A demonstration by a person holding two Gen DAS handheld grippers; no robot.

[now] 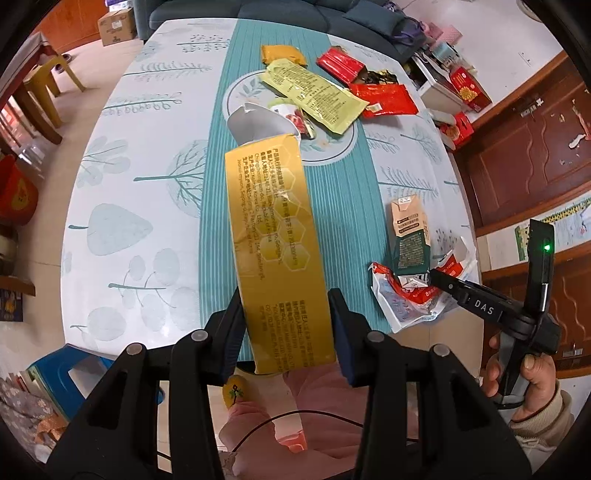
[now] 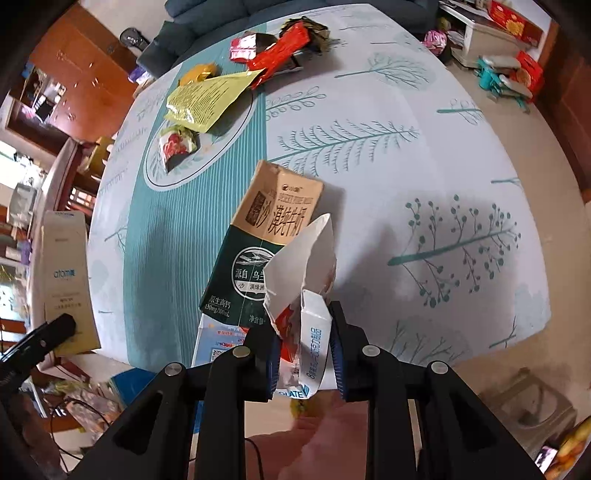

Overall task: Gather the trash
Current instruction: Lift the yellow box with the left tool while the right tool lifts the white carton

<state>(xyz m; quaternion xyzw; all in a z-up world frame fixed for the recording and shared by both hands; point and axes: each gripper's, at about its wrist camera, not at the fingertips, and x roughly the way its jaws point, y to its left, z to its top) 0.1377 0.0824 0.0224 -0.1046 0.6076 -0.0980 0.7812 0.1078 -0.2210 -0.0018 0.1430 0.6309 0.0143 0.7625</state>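
Observation:
My left gripper [image 1: 286,332] is shut on a long yellow carton [image 1: 269,236] and holds it above the table's near edge; the carton also shows at the left of the right wrist view [image 2: 62,266]. My right gripper [image 2: 303,354] is shut on a crumpled white and red wrapper [image 2: 306,295], which lies at the near right edge in the left wrist view [image 1: 406,295]. A green and tan milk carton [image 2: 266,236] lies flat just beyond it. More wrappers lie farther back: a yellow-green one [image 1: 317,96], red ones [image 1: 384,98] and an orange one [image 1: 280,53].
The round table [image 1: 147,166] has a white and teal leaf-print cloth. A blue stool [image 1: 66,373] stands below its near left edge. A sofa [image 1: 258,11] is behind the table. Boxes and clutter [image 1: 458,92] sit on the floor at the right.

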